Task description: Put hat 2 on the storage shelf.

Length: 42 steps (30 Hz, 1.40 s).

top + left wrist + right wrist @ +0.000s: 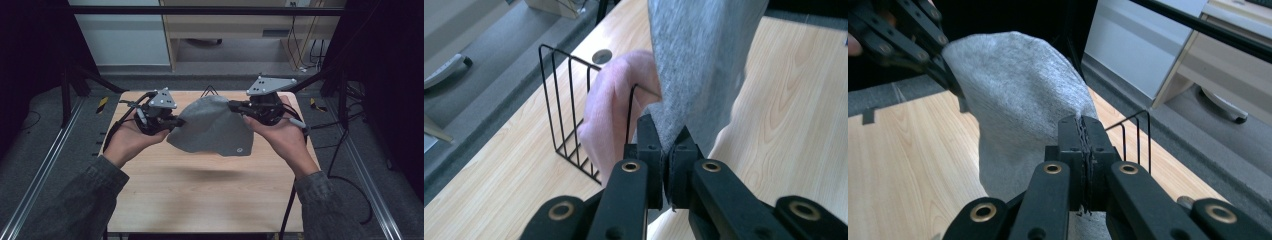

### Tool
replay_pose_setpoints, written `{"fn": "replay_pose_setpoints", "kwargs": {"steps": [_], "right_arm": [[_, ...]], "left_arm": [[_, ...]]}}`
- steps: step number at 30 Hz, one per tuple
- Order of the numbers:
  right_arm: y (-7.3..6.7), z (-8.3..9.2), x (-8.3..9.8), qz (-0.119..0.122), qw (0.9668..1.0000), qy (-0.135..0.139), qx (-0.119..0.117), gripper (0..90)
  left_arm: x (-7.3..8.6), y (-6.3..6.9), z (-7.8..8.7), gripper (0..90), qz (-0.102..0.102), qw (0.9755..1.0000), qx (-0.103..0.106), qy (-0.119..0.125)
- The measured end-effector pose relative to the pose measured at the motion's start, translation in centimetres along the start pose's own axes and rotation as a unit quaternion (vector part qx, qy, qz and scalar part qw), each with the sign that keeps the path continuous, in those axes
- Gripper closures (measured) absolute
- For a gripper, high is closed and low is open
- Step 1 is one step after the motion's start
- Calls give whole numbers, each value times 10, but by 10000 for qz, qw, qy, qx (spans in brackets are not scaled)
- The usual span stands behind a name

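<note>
A lab recording station, not a home.

A small wooden table [200, 200] stands inside a black metal frame [200, 10] with aluminium rails [45, 155] along the grey carpeted floor [45, 105]. Loose cables [350, 145] trail over the floor at the right, yellow-and-black tape [102, 104] marks it, and pale cabinets [240, 25] line the back wall.

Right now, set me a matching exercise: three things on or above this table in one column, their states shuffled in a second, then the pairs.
Things:
1. grey knitted cloth
2. pink soft cloth
3. black wire rack

States:
A. standing upright on the light wooden table
B. lifted off the table, pinched at two edges by the left gripper and right gripper
C. draped in the rack

Pairs: 1-B, 2-C, 3-A
</note>
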State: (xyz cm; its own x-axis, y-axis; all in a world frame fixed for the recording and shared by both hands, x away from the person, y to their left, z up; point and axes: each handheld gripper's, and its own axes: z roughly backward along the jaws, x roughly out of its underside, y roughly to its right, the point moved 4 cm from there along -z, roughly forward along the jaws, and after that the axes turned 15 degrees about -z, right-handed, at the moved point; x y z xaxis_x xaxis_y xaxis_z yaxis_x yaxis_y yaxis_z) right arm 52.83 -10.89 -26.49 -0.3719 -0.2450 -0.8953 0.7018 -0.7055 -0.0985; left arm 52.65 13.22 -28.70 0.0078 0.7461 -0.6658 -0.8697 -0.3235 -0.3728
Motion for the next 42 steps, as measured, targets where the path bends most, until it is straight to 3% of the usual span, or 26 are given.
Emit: {"fn": "replay_pose_setpoints", "kwargs": {"steps": [8,23,42], "right_arm": [[4,-1,0,-107,9999,101,14,895],[17,13,-28,-120,9994,305,115,896],[24,22,-37,-146,9987,444,196,896]], "left_arm": [[-5,-1,3,875,9,9999,-46,88],[-35,-22,10,875,2,9994,-147,307],[-50,-21,11,875,-91,9989,-170,418]]}}
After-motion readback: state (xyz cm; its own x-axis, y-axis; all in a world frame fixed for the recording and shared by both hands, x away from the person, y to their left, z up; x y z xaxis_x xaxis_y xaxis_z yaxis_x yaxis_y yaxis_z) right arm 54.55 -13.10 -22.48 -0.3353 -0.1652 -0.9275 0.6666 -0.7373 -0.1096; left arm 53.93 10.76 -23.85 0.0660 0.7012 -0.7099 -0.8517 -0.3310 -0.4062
